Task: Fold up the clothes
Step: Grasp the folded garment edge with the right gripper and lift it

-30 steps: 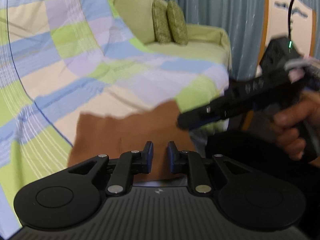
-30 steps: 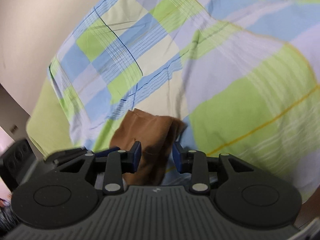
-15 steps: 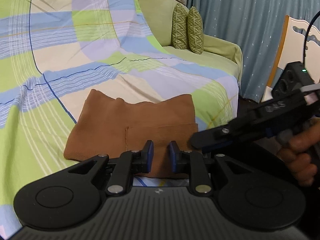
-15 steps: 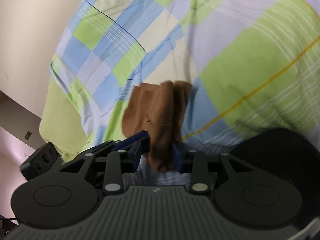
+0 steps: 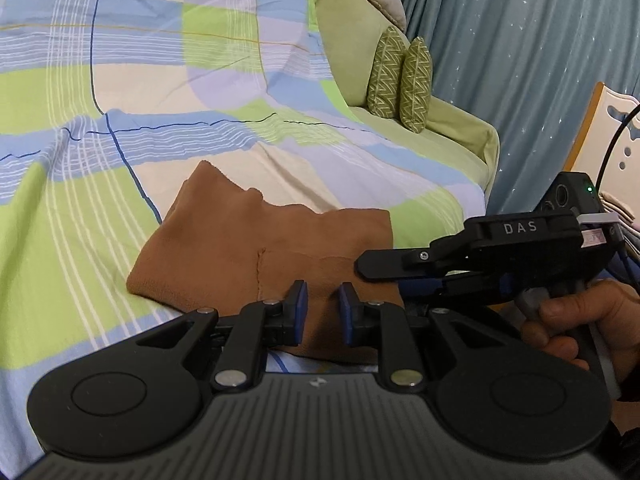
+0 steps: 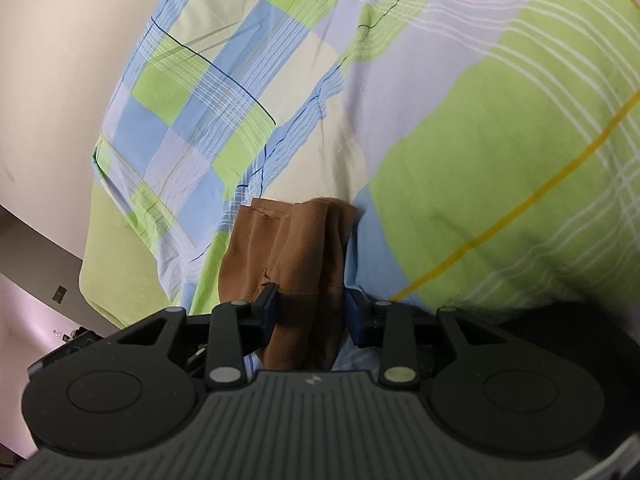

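The brown garment (image 5: 256, 252) lies partly folded on the checked sheet (image 5: 120, 120) of the sofa, near its front edge, well in front of the two green cushions (image 5: 400, 80). The left gripper (image 5: 322, 308) is at the front edge of the garment with a narrow gap between its fingers; cloth shows behind the gap, but it cannot be told whether any is pinched. The right gripper (image 6: 312, 316) has a wider gap, and a bunched fold of the garment stands between its fingers, which seem to touch it only lightly. The risk is that this thick bunch slips out or that only the top layer is caught, so the fold opens or goes crooked; the loose sheet may also be dragged along. The front hem of the garment is hidden behind both grippers.
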`<act>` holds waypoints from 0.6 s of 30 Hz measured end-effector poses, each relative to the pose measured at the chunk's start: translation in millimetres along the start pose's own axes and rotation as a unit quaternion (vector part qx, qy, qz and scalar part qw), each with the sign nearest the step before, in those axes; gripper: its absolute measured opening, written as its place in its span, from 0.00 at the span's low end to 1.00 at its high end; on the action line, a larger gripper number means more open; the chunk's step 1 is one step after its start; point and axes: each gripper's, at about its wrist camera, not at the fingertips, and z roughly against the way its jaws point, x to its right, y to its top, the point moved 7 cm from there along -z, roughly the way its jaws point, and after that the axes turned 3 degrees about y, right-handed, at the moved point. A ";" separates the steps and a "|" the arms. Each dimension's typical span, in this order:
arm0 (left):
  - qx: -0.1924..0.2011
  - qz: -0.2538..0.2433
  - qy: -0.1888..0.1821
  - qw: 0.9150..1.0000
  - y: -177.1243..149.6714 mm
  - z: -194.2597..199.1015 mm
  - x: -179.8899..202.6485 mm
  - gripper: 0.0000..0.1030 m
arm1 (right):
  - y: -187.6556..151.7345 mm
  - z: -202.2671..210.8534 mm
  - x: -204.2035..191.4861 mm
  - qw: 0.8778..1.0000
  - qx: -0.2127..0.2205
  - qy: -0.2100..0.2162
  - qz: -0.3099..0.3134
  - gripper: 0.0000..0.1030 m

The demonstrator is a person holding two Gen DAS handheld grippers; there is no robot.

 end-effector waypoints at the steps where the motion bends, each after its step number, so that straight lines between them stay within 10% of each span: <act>1: 0.001 -0.001 0.001 1.000 0.1 -0.3 0.4 0.25 | 0.6 -1.7 0.7 1.000 -0.001 0.004 -0.002 0.30; 18: -0.006 -0.029 0.094 0.995 2.1 32.6 -12.5 0.45 | -5.7 19.8 -53.7 0.997 -0.016 -0.012 0.076 0.21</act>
